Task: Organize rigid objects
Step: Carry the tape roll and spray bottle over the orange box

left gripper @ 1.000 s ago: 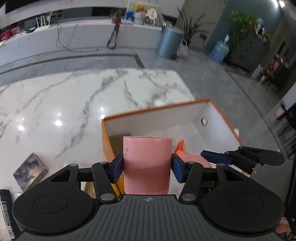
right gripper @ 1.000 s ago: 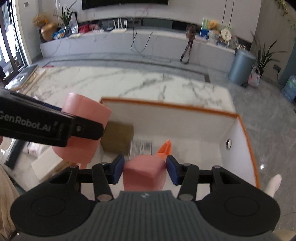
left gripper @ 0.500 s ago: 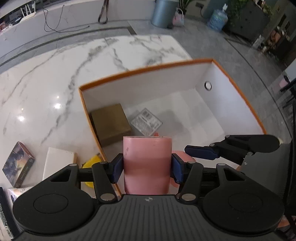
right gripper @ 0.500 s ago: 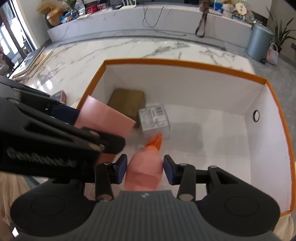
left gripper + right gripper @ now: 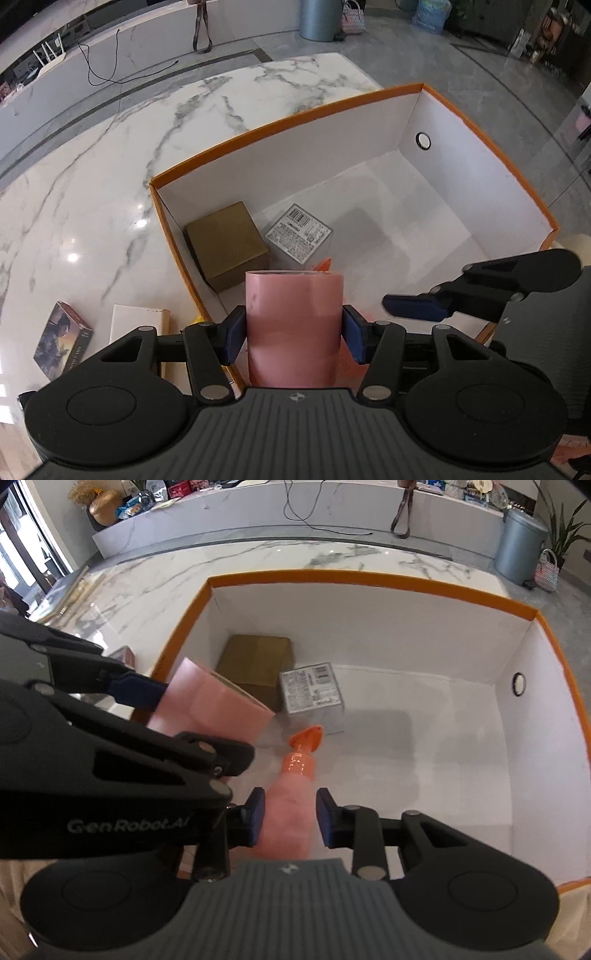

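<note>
Pink plastic is gripped on both sides: a pink cylindrical container [image 5: 293, 325] is clamped between the blue pads of the left gripper [image 5: 293, 328], and a pink pump bottle [image 5: 291, 812] with an orange nozzle is pinched by the right gripper [image 5: 290, 821]. Both are held above the near-left part of the orange-rimmed white box [image 5: 476, 221], and neither is seen touching its floor. The step in hand is judged to be placement inside the box. It would be done well if each item were lowered straight down onto bare floor before the grip is eased, with the two grippers kept from crossing, since they sit close together in the lower left of the right wrist view. In the left wrist view the container fills the lower centre, just below the brown cardboard box [image 5: 227, 245] and the clear barcoded box [image 5: 299, 232], which lie side by side in the box's left half. The open floor to the right seems the safer target. A picture-printed box [image 5: 61, 341] and a white box [image 5: 138, 326] lie on the marble desk [image 5: 92, 177] at lower left.
</note>
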`<state>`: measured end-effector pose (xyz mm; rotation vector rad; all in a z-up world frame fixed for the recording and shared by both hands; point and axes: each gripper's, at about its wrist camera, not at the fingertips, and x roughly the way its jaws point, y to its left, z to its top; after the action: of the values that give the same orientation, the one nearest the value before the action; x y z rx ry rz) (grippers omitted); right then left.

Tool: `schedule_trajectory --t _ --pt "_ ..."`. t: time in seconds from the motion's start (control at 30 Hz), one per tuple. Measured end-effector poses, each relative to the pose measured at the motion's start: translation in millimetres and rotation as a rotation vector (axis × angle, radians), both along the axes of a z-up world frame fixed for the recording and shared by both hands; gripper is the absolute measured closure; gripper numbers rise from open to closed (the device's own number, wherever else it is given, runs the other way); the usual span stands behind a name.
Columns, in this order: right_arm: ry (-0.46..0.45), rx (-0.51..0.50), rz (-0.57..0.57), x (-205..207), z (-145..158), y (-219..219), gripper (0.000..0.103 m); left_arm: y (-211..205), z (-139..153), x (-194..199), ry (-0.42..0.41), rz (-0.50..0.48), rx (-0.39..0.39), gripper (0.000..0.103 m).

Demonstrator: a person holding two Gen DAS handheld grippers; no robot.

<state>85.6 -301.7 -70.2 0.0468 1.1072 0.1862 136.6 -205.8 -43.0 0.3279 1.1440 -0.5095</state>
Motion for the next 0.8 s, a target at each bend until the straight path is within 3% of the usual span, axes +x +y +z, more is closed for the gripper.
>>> schedule_trajectory --t 0.33,0.8 --pt "-0.012 -0.033 -0.013 -4.6 -3.0 -8.0 0.067 -7.2 -5.7 -3.7 -0.003 -0.012 0.057 0.037" --pt "-0.013 -0.022 -0.013 -3.9 -5.5 -6.2 0.059 -2.2 -1.2 -8.2 -0.035 -0.036 0.028 0.033"
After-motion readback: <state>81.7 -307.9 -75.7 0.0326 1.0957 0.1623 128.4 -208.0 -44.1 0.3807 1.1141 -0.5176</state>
